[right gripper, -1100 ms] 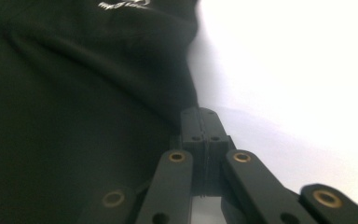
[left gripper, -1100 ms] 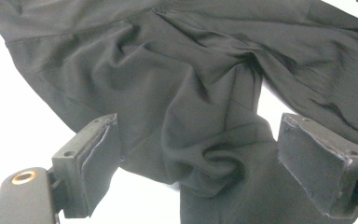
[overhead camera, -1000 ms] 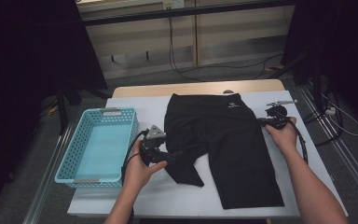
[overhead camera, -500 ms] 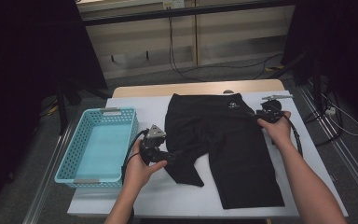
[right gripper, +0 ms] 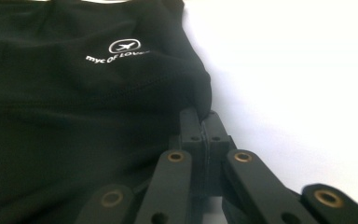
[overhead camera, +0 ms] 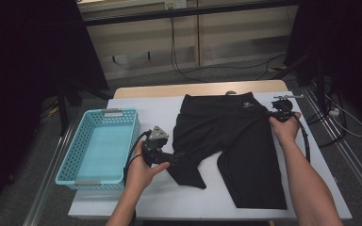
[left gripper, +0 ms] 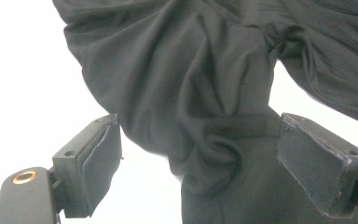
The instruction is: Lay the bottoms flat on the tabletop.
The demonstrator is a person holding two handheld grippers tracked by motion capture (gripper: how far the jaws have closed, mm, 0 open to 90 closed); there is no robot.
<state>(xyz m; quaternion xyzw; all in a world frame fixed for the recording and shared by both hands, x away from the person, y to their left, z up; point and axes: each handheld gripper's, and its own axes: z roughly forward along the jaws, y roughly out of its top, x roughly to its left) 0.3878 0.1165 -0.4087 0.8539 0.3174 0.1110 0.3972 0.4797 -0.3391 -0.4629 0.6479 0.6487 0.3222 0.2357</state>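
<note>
Black shorts (overhead camera: 238, 146) lie flat on white table (overhead camera: 160, 110), right of centre. Left tongs (overhead camera: 162, 157) spread wide, bunched leg fabric between them, pads not pressing. Right tongs (overhead camera: 277, 114) pressed together, pinching the waistband edge. Blue basket (overhead camera: 82, 176) at table's left holds nothing.

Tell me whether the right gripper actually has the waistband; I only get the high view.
Observer: Yes. In the right gripper view, the right gripper is shut on the waistband's corner edge of the black shorts.
Operator: Report the left one's jaws.
Observer: The left gripper is open. A bunched fold of the shorts' leg lies between its pads, not pinched.
Operator: Read me the print near the waistband.
Observer: The white logo is a small plane in an oval, above lettering that begins "myc OF LOV".
</note>
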